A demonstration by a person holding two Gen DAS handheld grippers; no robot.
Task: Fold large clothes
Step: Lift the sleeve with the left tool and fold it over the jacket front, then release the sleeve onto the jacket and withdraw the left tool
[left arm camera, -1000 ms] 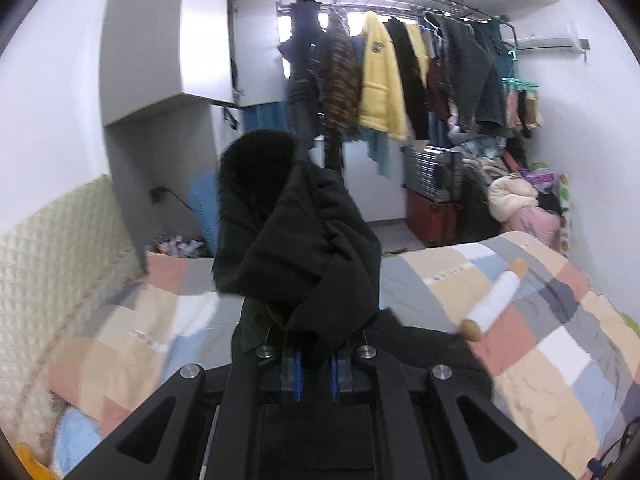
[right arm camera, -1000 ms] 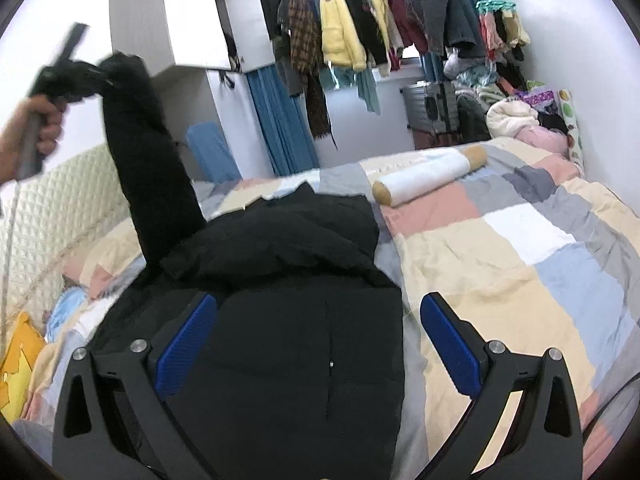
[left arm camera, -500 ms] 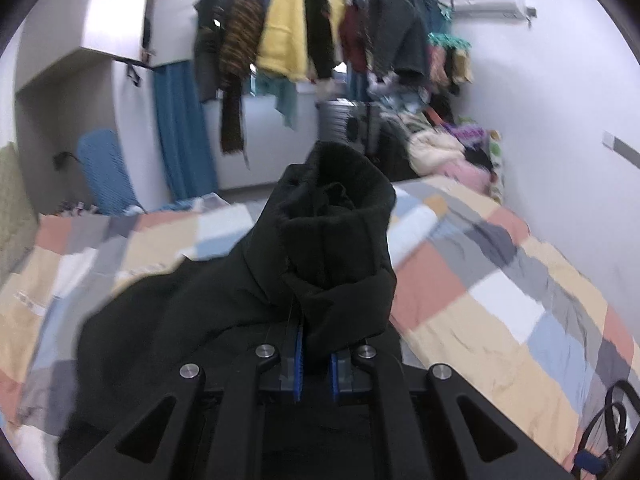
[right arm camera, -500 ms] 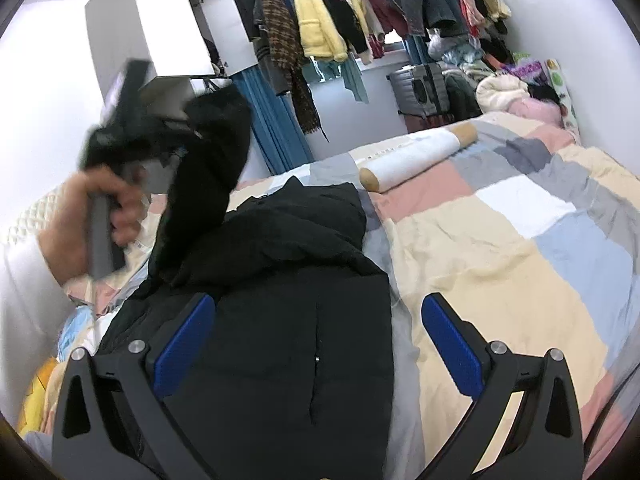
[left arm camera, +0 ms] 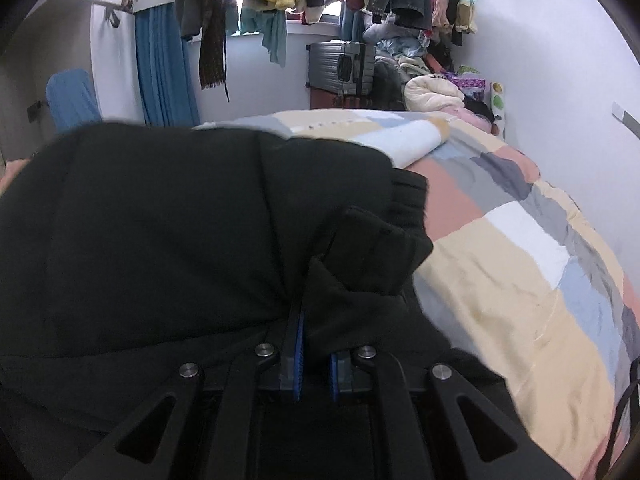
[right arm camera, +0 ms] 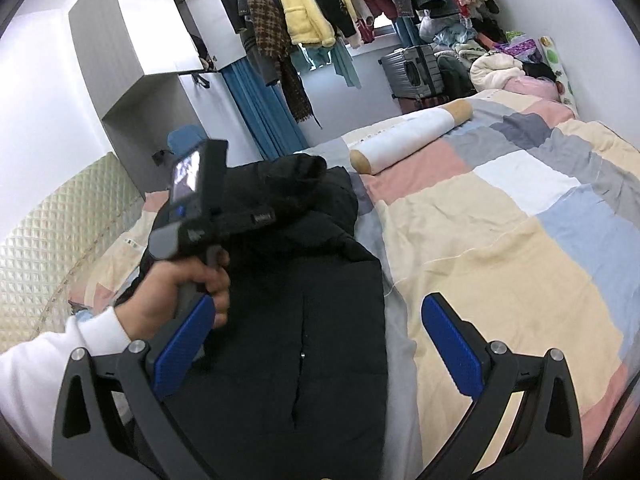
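Note:
A large black padded jacket [right arm camera: 320, 320] lies lengthwise on the patchwork quilt [right arm camera: 500, 240]. My left gripper [left arm camera: 316, 344] is shut on the jacket's sleeve near the ribbed cuff [left arm camera: 404, 208], low over the jacket's body [left arm camera: 160, 240]. Its fingertips are buried in the black fabric. In the right wrist view a hand in a white sleeve [right arm camera: 176, 292] holds the left gripper [right arm camera: 260, 216], with the sleeve bunched across the jacket's upper part. My right gripper [right arm camera: 316, 336] hovers open above the jacket's lower half, nothing between its blue pads [right arm camera: 448, 340].
A white roll with tan ends [right arm camera: 412, 136] lies on the quilt beyond the jacket. A quilted headboard [right arm camera: 48, 216] runs along the left. Hanging clothes [right arm camera: 304, 12], a grey suitcase [right arm camera: 412, 68] and piled bedding [right arm camera: 496, 72] fill the far end.
The left gripper came down from high above the bed, carrying the sleeve across onto the jacket's body. The right gripper stayed open and shifted only slightly.

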